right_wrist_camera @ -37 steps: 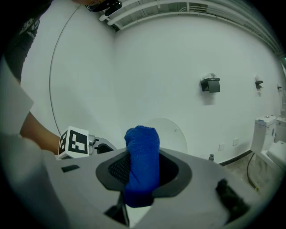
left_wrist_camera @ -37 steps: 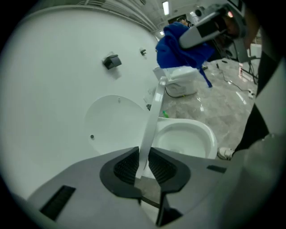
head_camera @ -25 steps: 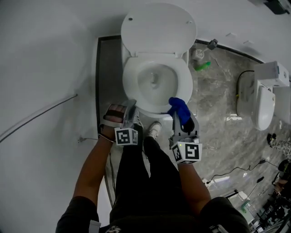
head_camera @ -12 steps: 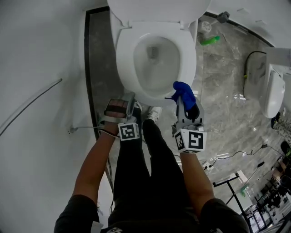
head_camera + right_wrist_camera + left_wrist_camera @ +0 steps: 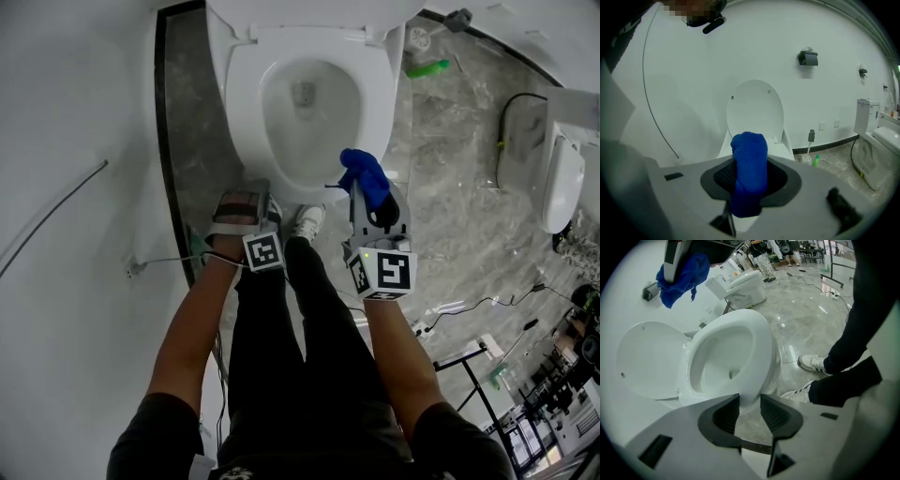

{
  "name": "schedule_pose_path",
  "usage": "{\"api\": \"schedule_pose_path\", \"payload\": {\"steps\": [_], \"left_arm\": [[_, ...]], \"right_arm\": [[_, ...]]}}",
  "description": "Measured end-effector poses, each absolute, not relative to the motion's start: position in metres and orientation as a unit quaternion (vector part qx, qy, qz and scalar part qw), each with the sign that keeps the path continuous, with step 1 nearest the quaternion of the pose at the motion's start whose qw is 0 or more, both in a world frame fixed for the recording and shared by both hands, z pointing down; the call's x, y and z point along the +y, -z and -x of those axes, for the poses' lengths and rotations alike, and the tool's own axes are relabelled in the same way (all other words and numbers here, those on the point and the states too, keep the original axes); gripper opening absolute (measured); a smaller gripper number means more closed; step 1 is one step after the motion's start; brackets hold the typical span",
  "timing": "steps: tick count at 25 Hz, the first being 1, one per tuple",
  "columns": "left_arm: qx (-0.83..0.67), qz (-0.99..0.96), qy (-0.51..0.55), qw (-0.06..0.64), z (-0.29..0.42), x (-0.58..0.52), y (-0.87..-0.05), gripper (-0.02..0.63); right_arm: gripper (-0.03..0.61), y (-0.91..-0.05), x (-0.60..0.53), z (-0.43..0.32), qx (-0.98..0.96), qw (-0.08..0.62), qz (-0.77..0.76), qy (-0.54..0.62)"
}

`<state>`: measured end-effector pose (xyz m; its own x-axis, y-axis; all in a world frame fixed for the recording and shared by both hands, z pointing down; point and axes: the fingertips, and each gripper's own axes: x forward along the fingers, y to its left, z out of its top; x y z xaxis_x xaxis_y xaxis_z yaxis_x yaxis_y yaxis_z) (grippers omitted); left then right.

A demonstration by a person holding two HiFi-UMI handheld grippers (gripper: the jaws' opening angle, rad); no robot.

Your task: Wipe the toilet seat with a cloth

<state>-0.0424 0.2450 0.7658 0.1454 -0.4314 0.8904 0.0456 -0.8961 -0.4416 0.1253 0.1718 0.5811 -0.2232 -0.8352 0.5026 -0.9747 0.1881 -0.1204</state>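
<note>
Head view | 2 toilets | 1 cloth | 2 tongs

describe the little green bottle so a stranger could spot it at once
Find the white toilet with its lid up. On the marble floor right of it, near the wall, sits a white brush holder; the bottle beside it is the only bright green thing.

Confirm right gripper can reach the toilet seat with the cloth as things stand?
Probably yes: the right gripper, shut on the blue cloth, hangs beside the toilet seat front rim, lid up, nothing between.
</note>
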Motion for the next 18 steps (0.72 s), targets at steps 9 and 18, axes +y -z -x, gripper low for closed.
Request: {"api": "schedule_pose_path", "payload": {"steps": [9,18], "left_arm": [[0.196,0.792,0.571,0.097,0.042,0.254,-0.746,0.140],[0.466,0.785,0.298,-0.278,0.085,0.183,-0.668,0.045]], "right_arm": [[0.106,-0.594,0.169,-0.111,-0.762,0.184,-0.580,-0.223],[0.107,-0.607,0.113,-0.063,-0.793,0.193,-0.536,-0.215]]}}
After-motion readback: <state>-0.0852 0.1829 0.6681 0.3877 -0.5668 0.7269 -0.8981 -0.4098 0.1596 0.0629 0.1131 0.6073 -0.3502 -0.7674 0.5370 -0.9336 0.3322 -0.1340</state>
